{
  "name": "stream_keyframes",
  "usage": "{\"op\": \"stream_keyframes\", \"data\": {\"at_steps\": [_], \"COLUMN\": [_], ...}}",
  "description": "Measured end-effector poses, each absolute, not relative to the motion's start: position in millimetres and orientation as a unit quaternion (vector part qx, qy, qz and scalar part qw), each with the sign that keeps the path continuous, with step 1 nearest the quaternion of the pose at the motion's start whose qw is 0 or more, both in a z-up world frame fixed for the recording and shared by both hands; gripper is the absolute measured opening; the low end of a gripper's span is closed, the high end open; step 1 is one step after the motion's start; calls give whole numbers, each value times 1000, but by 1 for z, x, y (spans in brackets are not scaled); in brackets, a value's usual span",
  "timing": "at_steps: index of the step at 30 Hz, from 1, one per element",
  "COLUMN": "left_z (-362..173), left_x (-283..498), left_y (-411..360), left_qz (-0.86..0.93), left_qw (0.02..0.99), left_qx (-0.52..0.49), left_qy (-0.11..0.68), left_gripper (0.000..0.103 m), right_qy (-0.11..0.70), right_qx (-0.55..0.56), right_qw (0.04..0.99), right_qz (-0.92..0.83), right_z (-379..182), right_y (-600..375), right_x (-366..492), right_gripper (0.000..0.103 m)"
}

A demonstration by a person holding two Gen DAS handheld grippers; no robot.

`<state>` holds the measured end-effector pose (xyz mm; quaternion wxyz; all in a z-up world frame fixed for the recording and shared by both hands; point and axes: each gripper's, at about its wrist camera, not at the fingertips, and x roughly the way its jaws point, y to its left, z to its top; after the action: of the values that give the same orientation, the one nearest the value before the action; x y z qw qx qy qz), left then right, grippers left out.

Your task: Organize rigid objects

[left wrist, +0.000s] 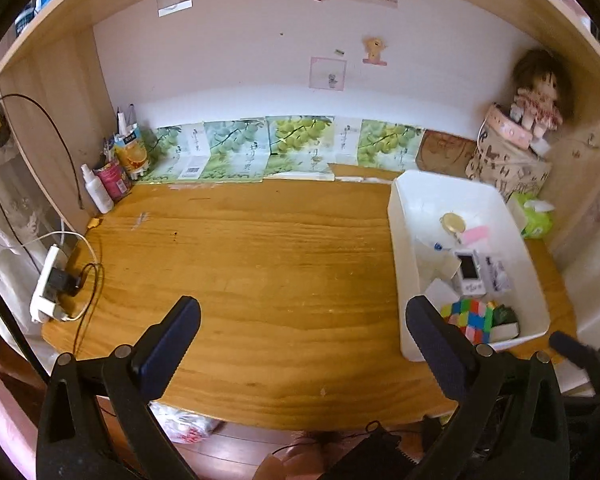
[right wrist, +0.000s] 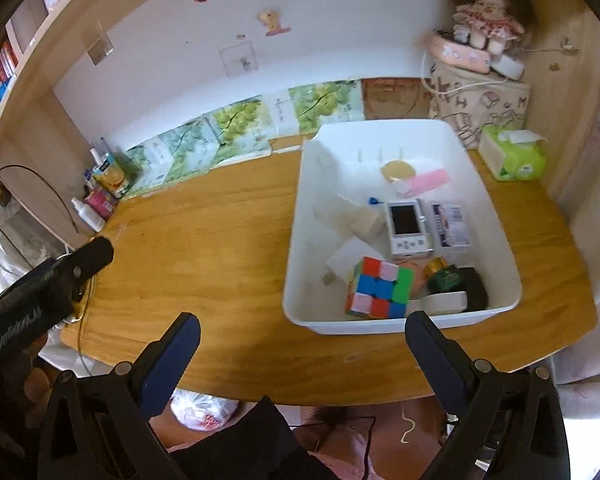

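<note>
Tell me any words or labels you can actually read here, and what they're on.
None can be read for certain.
Green grape posters: dark characters, too blurred.
Patterned bag under the doll: scattered letters, unclear.
Tissue pack: label too small.
Orange cup: label too small.

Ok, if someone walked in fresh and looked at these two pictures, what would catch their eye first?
Probably the white bin on the right side of the wooden desk, with a bright puzzle cube at its near end beside a small white handheld device. Next, the doll sitting high in the back right corner. Both grippers hang open and empty.
</note>
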<state>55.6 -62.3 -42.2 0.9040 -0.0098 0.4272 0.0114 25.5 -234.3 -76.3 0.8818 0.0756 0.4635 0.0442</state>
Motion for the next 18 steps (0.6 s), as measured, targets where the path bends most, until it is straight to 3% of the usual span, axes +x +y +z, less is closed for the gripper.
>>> {"op": "stream_keyframes", "data": {"at_steps": [18], "left_z": [-40], "left_x": [48], "left_y": [-77], "left_qz": [5], "left_qw": [909], "left_qx": [17], "left_qy": [416], "left_gripper": [102], "right_qy": [485], "right_qx": [55], "right_qw": [872], "right_qz": [27], "right_z": [-89], "right_y": [-234], "right_x": [26], "right_gripper": [103]}}
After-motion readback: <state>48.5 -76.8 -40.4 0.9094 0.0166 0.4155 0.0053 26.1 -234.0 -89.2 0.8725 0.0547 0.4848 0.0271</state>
